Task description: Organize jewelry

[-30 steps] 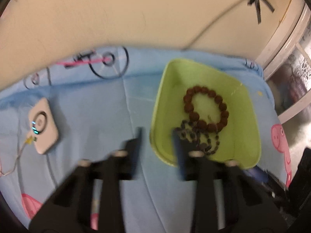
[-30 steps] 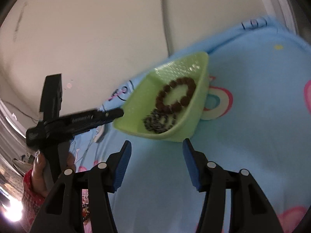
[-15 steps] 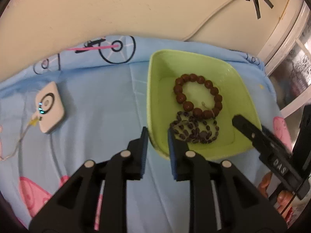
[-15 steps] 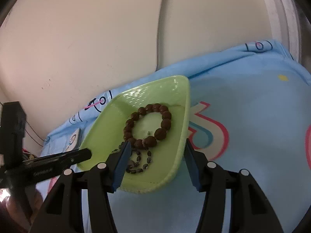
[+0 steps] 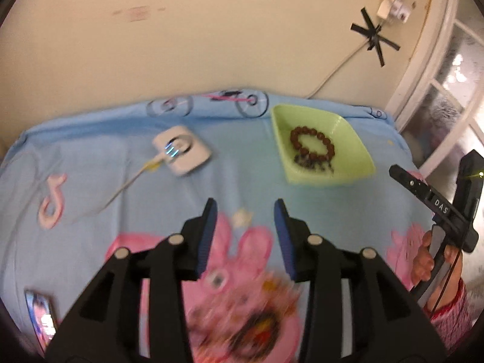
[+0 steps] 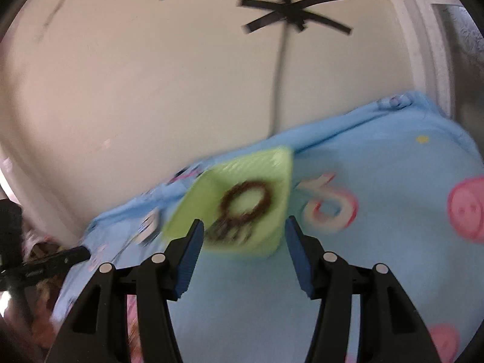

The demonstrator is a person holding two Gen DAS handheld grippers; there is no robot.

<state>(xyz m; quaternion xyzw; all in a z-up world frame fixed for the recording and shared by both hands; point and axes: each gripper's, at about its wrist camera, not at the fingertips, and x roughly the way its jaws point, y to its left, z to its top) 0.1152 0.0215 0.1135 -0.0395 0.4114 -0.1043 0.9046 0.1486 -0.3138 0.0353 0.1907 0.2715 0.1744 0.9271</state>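
Both grippers have pulled back from the green tray [image 5: 352, 163] since half a second ago; the left gripper [image 5: 245, 211], then nearly at the tray's near rim with its jaws close together, now hangs over the pink pig print with jaws apart and nothing between them. Right gripper [image 6: 242, 231] likewise has its jaws apart and empty, with the tray beyond its fingertips.

Task items: a bracelet of large round brown beads [image 5: 313, 146] lies as an open ring on the tray floor. Touching its near side is a heap of small dark beads [image 5: 314, 165], strand layout not resolvable. Both sit inside the tray, far right on the bed.

Materials: the tray is smooth pale-green plastic, squarish with sloped walls. It rests on a light-blue printed sheet [image 5: 90, 166], soft and slightly creased. A white rounded-square device [image 5: 181, 152] with lit blue bars and a pale cable lies left of the tray, well apart from it.

Limits: the right wrist view is motion-blurred, so beads read only as a brown loop [image 6: 246, 201] over a dark smear. A phone-like object [image 5: 40, 314] at the near left is cut off by the frame edge. Black tape [image 5: 375, 37] crosses a cable on the beige wall.
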